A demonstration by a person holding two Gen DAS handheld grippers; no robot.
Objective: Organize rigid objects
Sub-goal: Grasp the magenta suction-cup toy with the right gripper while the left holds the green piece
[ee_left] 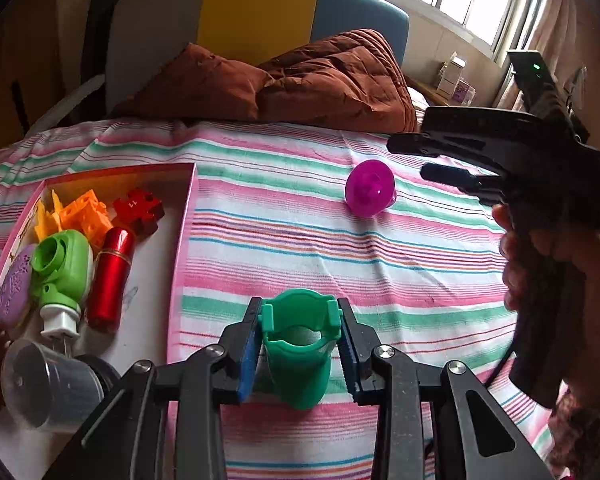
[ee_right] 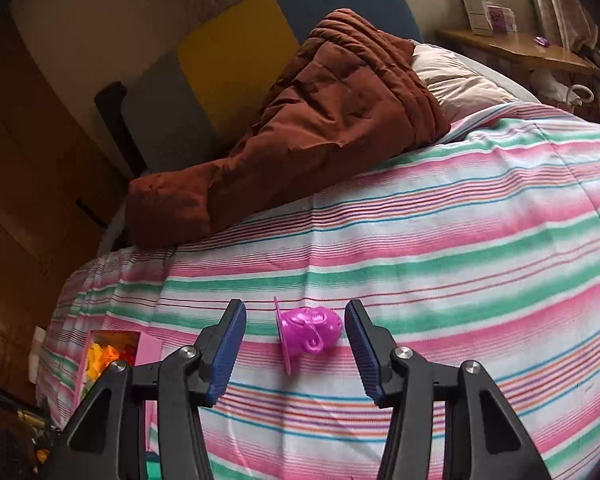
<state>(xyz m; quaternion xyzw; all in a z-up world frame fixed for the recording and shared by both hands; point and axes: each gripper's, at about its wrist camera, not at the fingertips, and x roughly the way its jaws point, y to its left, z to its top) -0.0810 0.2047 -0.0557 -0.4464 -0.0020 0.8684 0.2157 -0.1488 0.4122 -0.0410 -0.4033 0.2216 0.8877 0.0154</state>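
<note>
My left gripper [ee_left: 299, 320] is shut on a green plastic cup-shaped piece [ee_left: 298, 354], held just above the striped bedsheet, right of the pink tray [ee_left: 188, 216]. A purple plastic mould [ee_left: 369, 188] lies on the sheet farther ahead. In the right wrist view the purple mould [ee_right: 310, 330] lies on its side between the open blue pads of my right gripper [ee_right: 296, 326], touching neither. The right gripper also shows in the left wrist view [ee_left: 410, 156], open, held by a hand just right of the mould.
The pink tray holds orange blocks [ee_left: 80, 214], a red block [ee_left: 138, 210], a red cylinder [ee_left: 110, 276], a green and white piece [ee_left: 62, 272], a purple oval [ee_left: 14, 288] and a clear cup [ee_left: 48, 384]. A brown quilt [ee_left: 292, 80] lies at the bed's head.
</note>
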